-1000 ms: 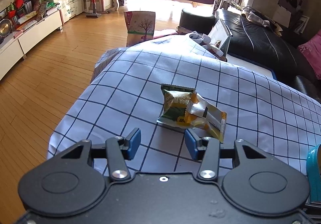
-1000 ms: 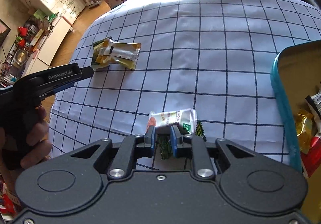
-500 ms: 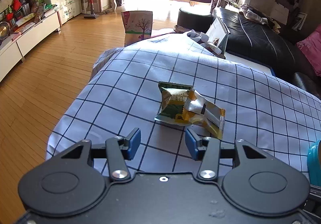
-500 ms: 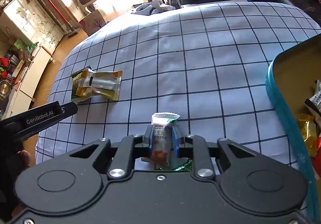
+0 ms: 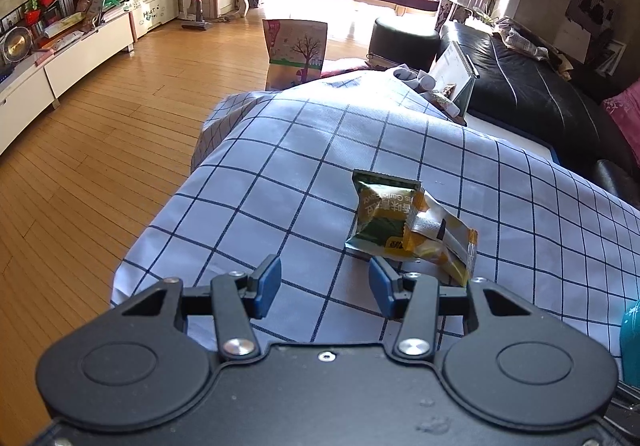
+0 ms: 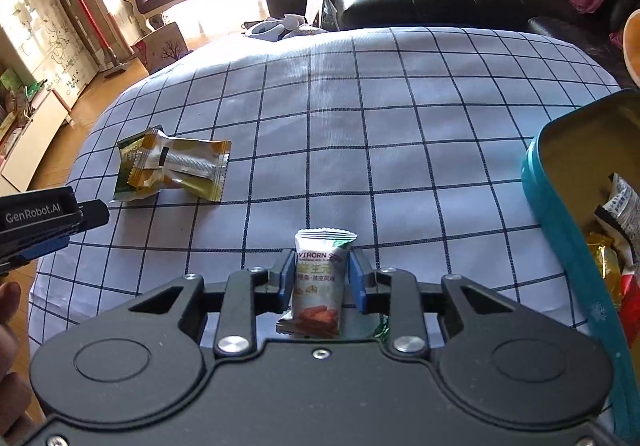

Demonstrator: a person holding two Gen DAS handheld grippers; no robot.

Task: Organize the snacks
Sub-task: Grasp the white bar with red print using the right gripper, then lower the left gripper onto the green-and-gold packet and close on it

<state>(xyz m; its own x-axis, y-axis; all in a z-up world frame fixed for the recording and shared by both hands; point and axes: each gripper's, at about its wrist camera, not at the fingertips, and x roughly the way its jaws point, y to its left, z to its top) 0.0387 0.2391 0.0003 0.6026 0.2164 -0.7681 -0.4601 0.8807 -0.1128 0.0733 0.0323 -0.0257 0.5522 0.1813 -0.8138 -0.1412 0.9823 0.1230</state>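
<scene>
Sunlit wooden floor and a purple sofa lay behind a table under a white cloth (image 6: 360,118) with a dark grid, and every place below is given from the teal tin (image 6: 560,214) at the table's right edge.

Farthest left of the tin, at the cloth's left edge, the left gripper (image 5: 324,286) hung with its jaws apart and nothing between them. Just ahead of it, and well apart from the tin, lay two overlapping snacks: a green packet (image 5: 376,214) underneath and a yellow packet (image 5: 440,242) across it, the two touching. Both looked light, thin and crinkly, probably slippery film with soft or brittle contents, so a firm squeeze in the middle might crush them. The flat crimped seam at either end seemed the safer place to pinch, and the yellow one, lying on top, would likely come away first.

Nearer the tin, just to its left, the right gripper (image 6: 318,282) had its jaws either side of a white hawthorn packet (image 6: 320,282). Those jaws had just been opening, with the packet between them; narrow gaps showed at both pads, so it appeared released and not gripped. A scrap of green wrapper (image 6: 382,326) peeked out beneath. This packet also looked light and puffy, best taken across its narrow width.

Inside the tin several wrapped snacks (image 6: 616,230) already lay.
</scene>
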